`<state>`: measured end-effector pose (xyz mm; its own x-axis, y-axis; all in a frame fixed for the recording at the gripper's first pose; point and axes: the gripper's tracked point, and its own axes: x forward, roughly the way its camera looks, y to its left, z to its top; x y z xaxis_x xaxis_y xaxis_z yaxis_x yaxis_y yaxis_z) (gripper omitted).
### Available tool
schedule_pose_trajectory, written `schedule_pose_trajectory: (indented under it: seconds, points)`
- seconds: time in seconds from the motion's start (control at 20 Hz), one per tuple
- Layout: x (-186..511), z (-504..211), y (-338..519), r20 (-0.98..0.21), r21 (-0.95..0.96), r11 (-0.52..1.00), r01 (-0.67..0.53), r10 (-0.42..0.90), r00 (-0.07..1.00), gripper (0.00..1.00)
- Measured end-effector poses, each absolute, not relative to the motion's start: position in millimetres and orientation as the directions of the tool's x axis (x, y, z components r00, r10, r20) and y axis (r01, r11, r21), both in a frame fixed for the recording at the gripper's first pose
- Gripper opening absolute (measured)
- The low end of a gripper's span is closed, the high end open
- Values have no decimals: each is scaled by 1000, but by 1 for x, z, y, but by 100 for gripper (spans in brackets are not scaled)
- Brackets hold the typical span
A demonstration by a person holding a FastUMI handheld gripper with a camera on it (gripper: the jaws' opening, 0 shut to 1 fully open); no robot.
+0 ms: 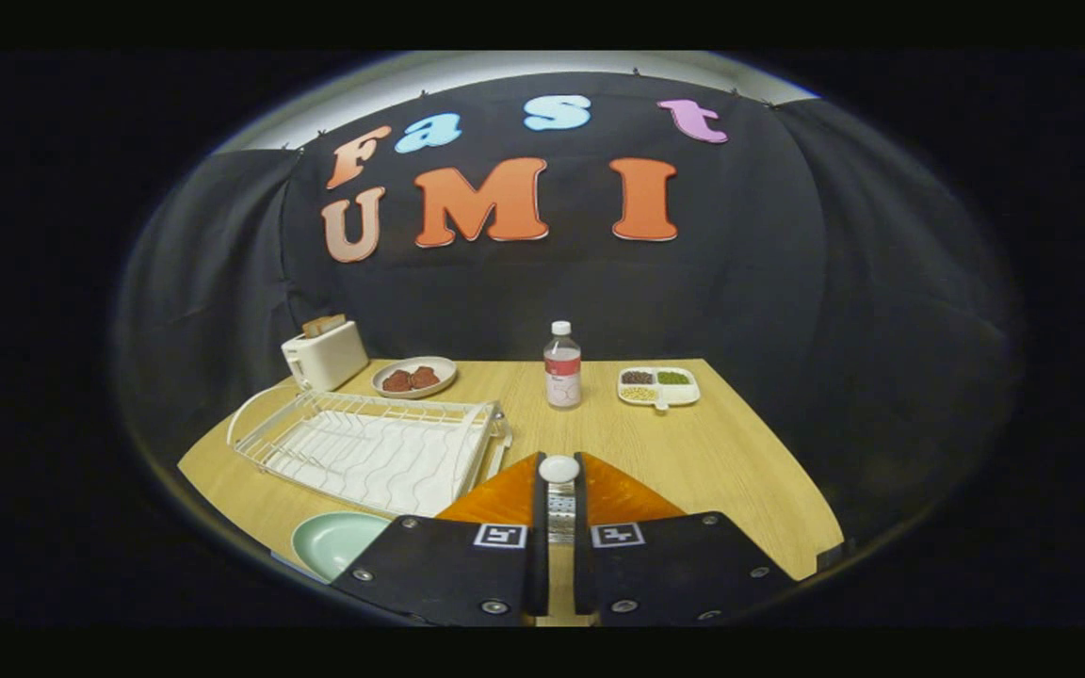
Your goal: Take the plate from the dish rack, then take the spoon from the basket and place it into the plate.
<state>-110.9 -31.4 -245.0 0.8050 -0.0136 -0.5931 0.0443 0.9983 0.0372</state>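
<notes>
Wood-grain tabletop [693,452] fills the booth floor of this scene, carrying a white wire dish rack [373,447] along its left edge, its slots holding no plate. A pale green plate [335,541] already lies flat at the near left corner, just in front of the rack and to the left of the gripper [558,476]. Along the far edge stand a toaster [324,356] at the far left corner, a shallow dish of reddish food [415,377], a small water bottle [562,365] at the middle and a divided tray of beans [659,387] to its right. The fingers are closed on a spoon [558,468]: its white rounded end shows pinched between the tips, and a patterned metal stretch, apparently the handle, runs back down the narrow gap between them. The basket cannot be made out. Judged from this layout, the plate step is done and the spoon is in carriage, so what remains is the placing. To do that well, the gripper should swing left and back toward the near left corner, keep the clamp firm until the spoon hangs over the plate's hollow, come down low, then let go so the spoon settles inside the rim rather than tipping onto the wood or knocking the rack.
</notes>
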Motion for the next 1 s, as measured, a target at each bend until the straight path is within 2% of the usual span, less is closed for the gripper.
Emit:
schedule_pose_trajectory:
  seconds: [0.4,1.0]
  points:
    - [-123,-197,-10,-547,94,995,-41,86,833,11]
    - [-165,-222,77,-578,251,938,-241,345,739,11]
